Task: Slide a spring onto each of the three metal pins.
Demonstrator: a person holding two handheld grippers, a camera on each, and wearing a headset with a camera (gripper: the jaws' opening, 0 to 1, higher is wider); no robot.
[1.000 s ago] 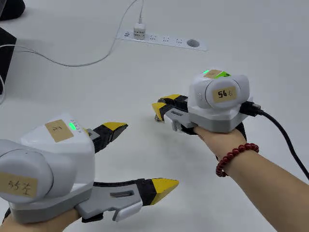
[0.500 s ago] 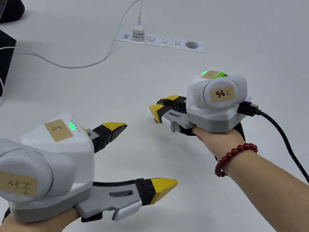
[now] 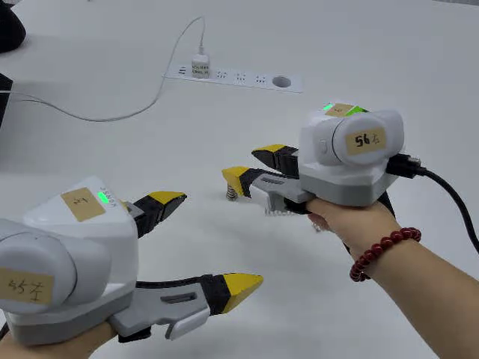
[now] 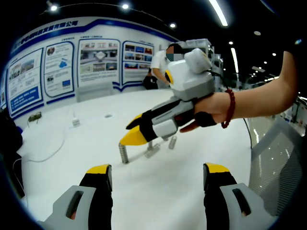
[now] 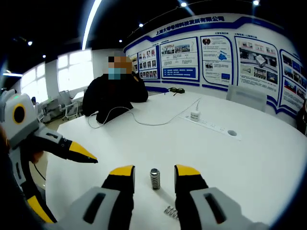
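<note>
Right gripper [image 5: 154, 170] fingers were spread; an upright spring-covered pin [image 5: 154, 179] stood on the surface [image 3: 337, 45] near their tips. Left gripper [image 4: 157, 168] fingers were spread wide.

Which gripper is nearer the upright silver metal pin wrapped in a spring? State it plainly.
Right. The right gripper sits open with the upright silver metal pin just ahead between its jaws; the open left gripper hangs well back, nearer the person.

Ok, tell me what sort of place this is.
Probably a company exhibition hall or demo lab: wall-mounted poster boards with blue trim, ceiling spotlights, and a big white table carrying a power strip.
</note>
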